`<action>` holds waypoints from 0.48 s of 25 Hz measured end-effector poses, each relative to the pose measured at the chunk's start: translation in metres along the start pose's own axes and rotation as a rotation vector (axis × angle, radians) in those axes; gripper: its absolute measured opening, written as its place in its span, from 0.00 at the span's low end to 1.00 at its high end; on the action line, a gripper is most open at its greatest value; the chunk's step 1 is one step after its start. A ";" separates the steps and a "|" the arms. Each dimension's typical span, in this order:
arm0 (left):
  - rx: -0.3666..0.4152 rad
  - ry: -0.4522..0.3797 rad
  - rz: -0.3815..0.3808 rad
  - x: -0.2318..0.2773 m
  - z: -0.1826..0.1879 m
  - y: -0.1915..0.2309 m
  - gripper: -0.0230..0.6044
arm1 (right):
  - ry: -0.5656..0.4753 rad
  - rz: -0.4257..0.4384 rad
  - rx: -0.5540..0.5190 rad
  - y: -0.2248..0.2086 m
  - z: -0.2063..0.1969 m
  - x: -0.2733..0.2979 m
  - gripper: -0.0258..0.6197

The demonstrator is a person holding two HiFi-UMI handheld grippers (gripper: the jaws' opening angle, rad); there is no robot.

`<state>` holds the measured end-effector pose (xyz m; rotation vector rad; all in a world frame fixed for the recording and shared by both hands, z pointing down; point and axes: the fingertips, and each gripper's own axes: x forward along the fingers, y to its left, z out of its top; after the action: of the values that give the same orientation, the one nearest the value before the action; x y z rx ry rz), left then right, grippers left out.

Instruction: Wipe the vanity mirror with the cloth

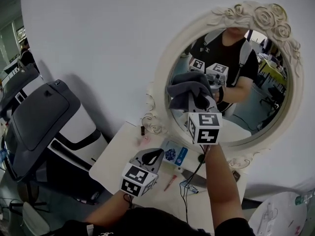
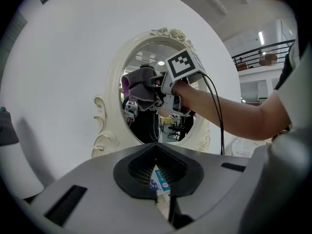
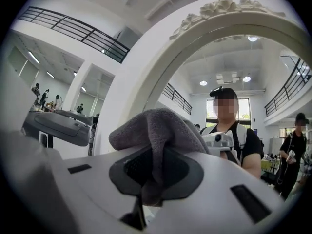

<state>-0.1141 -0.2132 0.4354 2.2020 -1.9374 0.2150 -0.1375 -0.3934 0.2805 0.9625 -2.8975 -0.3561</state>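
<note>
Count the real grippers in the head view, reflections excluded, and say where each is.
2. The left gripper is low over the white table, shut and empty. The right gripper is raised at the vanity mirror, shut on the grey cloth. None seems hidden.

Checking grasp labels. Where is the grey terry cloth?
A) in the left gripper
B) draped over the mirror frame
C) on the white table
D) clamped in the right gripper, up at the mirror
D: the jaws of the right gripper pinch the grey terry cloth, raised before the white ornate-framed oval mirror.
</note>
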 end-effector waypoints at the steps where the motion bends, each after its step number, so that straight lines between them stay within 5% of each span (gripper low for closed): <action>1: -0.006 -0.005 0.007 -0.003 0.000 0.004 0.03 | 0.002 0.000 -0.019 0.007 0.000 0.006 0.10; 12: -0.050 -0.023 0.025 -0.021 -0.008 0.033 0.03 | 0.077 0.031 -0.052 0.057 -0.031 0.039 0.10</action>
<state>-0.1492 -0.1949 0.4395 2.1590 -1.9616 0.1438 -0.1977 -0.3783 0.3240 0.9020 -2.8164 -0.3817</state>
